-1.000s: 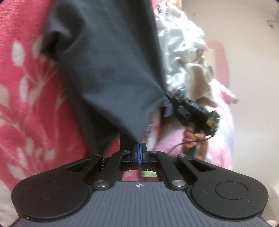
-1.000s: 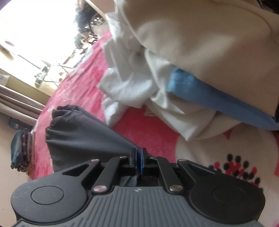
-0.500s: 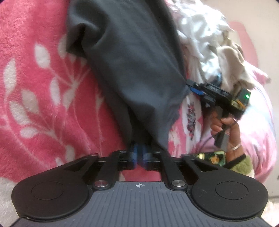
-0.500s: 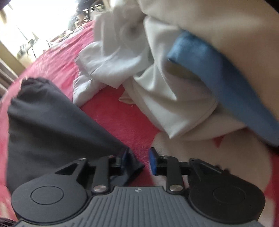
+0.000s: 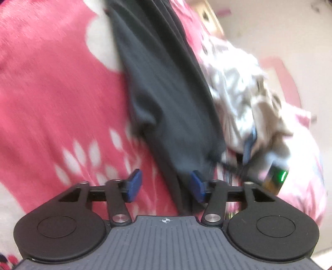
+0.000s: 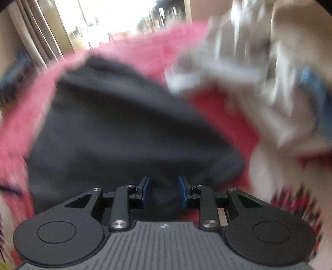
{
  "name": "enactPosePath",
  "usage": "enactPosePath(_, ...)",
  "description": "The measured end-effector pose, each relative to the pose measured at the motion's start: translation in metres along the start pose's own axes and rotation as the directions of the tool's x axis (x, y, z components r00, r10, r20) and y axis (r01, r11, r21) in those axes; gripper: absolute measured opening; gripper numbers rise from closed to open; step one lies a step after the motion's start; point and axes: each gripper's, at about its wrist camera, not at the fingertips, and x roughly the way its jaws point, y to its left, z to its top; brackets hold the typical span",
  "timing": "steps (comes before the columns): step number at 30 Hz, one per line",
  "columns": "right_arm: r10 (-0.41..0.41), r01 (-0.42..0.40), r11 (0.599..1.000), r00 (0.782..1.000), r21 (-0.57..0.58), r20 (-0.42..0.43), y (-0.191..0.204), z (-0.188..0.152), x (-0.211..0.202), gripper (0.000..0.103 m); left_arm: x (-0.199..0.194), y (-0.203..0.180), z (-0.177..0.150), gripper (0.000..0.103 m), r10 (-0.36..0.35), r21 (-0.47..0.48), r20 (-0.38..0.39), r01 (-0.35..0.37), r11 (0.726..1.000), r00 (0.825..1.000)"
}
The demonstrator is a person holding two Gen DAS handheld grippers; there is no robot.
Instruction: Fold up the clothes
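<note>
- The left gripper has its blue pads spread wide apart and grips nothing; pink blanket shows through most of the gap.
- The dark grey garment lies on that blanket as a long strip running from the top of the left wrist view down toward the gripper. Its near end sits against the inner side of the right-hand pad, though blur makes it unclear whether cloth and pad truly touch.
- Right of the garment is a heap of white and beige clothes, with a strip of blue cloth showing in it. It lies just beside the garment's edge.
- Further right, a small device with a green light is visible; it is too smeared to say what it belongs to.
- In the right wrist view the right gripper also stands open, its pads less far apart, with nothing clamped between them.
- It hangs over the dark grey garment, which fills the middle of that view; whether the fingertips touch the fabric cannot be told.
- The clothes heap is at the right, heavily blurred; the garment's far edge and the bright window behind are smeared as well.
</note>
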Motion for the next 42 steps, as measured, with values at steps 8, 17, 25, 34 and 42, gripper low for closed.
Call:
enactPosePath(8,-0.034,0.024,0.991,0.997,-0.134,-0.073,0.025,0.047,-0.033,0.032,0.022,0.003,0.038,0.06,0.072,-0.009,0.057,-0.072,0.997,0.996)
enactPosePath(17,0.054,-0.024,0.901,0.997,-0.433,0.056,0.158,0.238,0.024,0.054,0.023,0.01,0.037,0.059,0.069,0.03,0.051,-0.07,0.997,0.996)
enactPosePath(25,0.078,-0.016,0.824,0.993,-0.566,0.085,0.239,0.298,0.173,0.054,0.02,0.017,0.035,0.044,0.081,0.047,0.045,-0.083,0.995,0.996)
enactPosePath(34,0.139,-0.072,0.923,0.978,-0.378,0.154,0.216,0.319,0.203,0.008,0.016,0.026,0.03,0.029,0.086,0.04,0.047,-0.088,0.995,0.995)
enactPosePath(42,-0.005,0.054,0.952,0.987,-0.301,0.163,0.21,0.326,0.22,0.036,0.012,0.035,0.03,0.026,0.05,0.009,0.036,-0.05,0.999,0.998)
